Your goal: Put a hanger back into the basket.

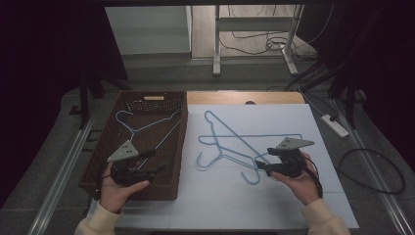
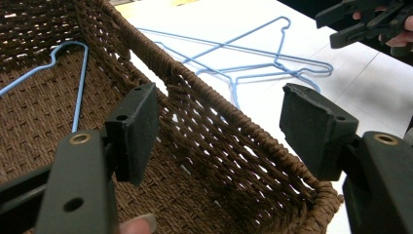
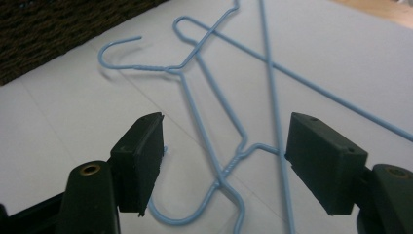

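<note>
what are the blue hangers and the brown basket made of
The blue hangers: thin metal wire, by the look, with a smooth light-blue coating; the sign is the wire twisted around itself at the neck below the hook. The brown basket: woven from dark brown twisted cord or fibre, matt; the strands and gaps show plainly, though natural or synthetic cannot be told.

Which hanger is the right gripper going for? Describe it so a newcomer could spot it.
Start at the white table top, right of the brown wicker basket, where two blue wire hangers lie crossed. It is the near hanger, whose hook lies between the open right gripper jaws. The other hanger hooks toward the basket; a third hanger lies inside it.
</note>
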`<action>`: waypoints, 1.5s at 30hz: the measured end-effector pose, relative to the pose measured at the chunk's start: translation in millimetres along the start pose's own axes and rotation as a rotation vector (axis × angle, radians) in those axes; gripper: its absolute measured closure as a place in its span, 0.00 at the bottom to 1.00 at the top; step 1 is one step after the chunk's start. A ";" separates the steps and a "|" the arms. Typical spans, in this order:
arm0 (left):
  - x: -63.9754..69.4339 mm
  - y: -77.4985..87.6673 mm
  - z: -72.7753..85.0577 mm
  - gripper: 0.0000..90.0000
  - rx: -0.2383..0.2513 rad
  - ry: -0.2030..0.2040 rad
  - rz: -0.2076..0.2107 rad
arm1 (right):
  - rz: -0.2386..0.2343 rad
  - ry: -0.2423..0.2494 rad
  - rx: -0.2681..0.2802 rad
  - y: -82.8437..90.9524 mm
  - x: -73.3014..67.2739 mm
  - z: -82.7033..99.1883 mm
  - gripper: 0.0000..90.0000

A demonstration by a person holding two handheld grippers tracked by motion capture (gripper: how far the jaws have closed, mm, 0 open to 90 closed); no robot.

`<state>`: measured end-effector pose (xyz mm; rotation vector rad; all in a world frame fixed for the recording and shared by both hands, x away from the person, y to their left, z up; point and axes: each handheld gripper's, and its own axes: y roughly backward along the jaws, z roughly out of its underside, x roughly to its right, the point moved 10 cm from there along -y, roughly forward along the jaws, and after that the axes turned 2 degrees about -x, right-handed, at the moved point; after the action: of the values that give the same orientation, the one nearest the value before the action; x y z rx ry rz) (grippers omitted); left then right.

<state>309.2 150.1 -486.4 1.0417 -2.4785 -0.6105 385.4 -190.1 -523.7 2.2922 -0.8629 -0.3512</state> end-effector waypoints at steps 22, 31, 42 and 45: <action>1.5 2.5 1.8 0.34 -0.002 0.014 0.007 | -0.124 0.131 -0.320 -95.6 -22.3 -22.8 0.45; 0.9 1.1 2.8 0.34 -0.007 0.013 0.008 | -0.131 0.146 -0.384 -114.6 -19.8 -18.8 0.57; 2.2 0.2 2.2 0.34 -0.011 0.006 0.014 | -0.112 0.221 -0.446 -125.3 -25.3 -20.1 0.73; 1.8 1.0 1.7 0.34 -0.009 0.006 0.013 | -0.103 0.245 -0.479 -127.8 -26.1 -18.5 0.79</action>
<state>306.6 149.8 -487.0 1.0222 -2.4726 -0.6131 436.8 -91.1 -594.0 1.8846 -0.4756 -0.2780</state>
